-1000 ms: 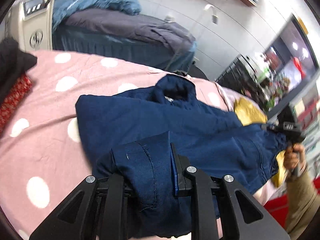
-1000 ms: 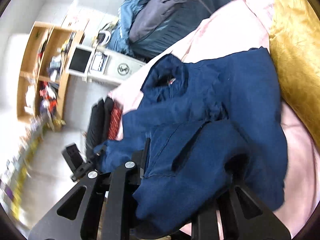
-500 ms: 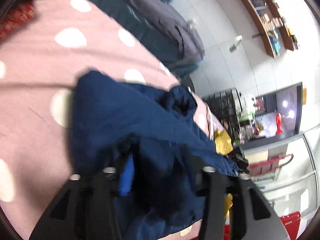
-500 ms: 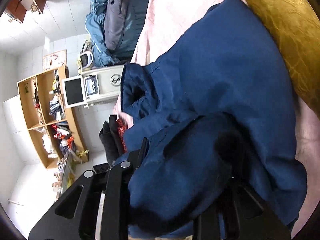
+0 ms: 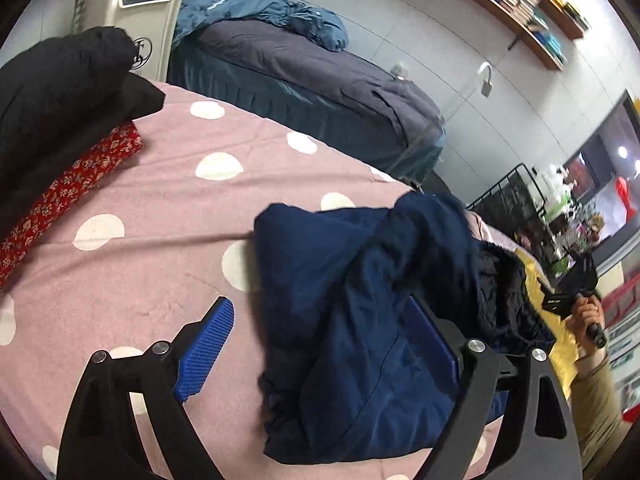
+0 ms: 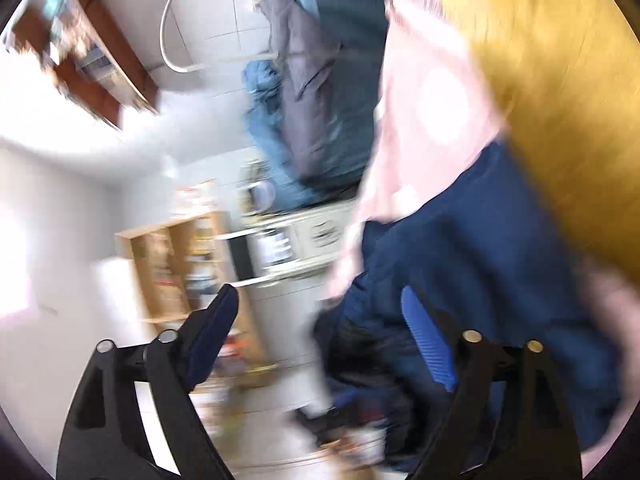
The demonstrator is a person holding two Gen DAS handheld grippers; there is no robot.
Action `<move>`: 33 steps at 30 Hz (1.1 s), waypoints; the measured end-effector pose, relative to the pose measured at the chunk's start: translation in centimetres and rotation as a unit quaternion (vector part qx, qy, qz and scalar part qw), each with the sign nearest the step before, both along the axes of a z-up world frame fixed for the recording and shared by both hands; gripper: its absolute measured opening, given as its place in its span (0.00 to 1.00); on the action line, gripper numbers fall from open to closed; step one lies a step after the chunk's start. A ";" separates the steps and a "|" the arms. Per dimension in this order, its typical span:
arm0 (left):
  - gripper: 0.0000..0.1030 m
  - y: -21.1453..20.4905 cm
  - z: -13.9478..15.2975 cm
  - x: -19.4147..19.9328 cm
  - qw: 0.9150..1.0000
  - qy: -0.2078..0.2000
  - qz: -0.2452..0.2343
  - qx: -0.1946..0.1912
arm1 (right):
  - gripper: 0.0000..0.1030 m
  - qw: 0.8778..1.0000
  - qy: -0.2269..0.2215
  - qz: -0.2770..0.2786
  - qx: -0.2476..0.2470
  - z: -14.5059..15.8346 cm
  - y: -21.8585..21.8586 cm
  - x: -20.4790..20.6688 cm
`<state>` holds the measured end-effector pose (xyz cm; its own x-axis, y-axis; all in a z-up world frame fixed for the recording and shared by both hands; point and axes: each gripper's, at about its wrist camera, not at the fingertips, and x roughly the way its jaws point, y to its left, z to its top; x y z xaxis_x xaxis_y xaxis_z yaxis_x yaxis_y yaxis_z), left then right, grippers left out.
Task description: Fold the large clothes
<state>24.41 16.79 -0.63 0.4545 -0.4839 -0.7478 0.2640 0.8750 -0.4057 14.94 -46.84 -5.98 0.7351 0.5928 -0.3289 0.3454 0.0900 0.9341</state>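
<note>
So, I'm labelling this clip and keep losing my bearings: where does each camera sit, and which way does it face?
Left wrist: on the left gripper, looking across the pink dotted bedspread at the navy garment; its open fingers show, plus the person's right hand holding the other gripper.
Right wrist: on the right gripper, tilted and motion-blurred, facing shelves; open fingers show.
Shared: the navy garment, the yellow fabric, the far bed.
</note>
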 end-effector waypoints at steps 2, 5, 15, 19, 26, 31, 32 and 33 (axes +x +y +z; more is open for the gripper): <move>0.83 -0.4 -0.4 -0.7 1.000 -0.007 0.004 -0.001 | 0.81 0.996 0.020 0.020 -0.080 1.5 0.5 -0.9; 0.85 -1.3 -0.8 -2.8 1.000 -0.027 0.013 0.001 | 0.81 0.973 0.028 0.058 -0.221 3.9 2.9 -2.7; 0.86 -7.5 -0.7 -4.8 0.995 -0.069 -0.029 0.063 | 0.79 0.845 -0.004 0.202 -0.495 4.7 15.3 -4.9; 0.86 -13.0 0.9 -5.2 0.979 -0.140 -0.089 0.117 | 0.69 0.811 0.032 0.202 -0.549 4.0 16.7 -2.4; 0.91 -22.1 1.1 -5.6 0.873 -0.278 -0.287 0.279 | 0.69 0.800 0.037 0.201 -0.564 5.8 16.3 -0.8; 0.90 -25.9 -2.5 -4.4 0.795 -0.248 -0.433 0.345 | 0.69 0.810 0.048 0.230 -0.538 5.4 16.5 1.5; 0.89 -26.4 -3.5 -4.1 0.783 -0.235 -0.451 0.358 | 0.66 0.810 0.056 0.235 -0.534 5.0 16.5 1.9; 0.73 -26.6 -4.9 -3.7 0.773 -0.215 -0.466 0.373 | 0.58 0.810 0.064 0.238 -0.532 4.7 16.5 2.3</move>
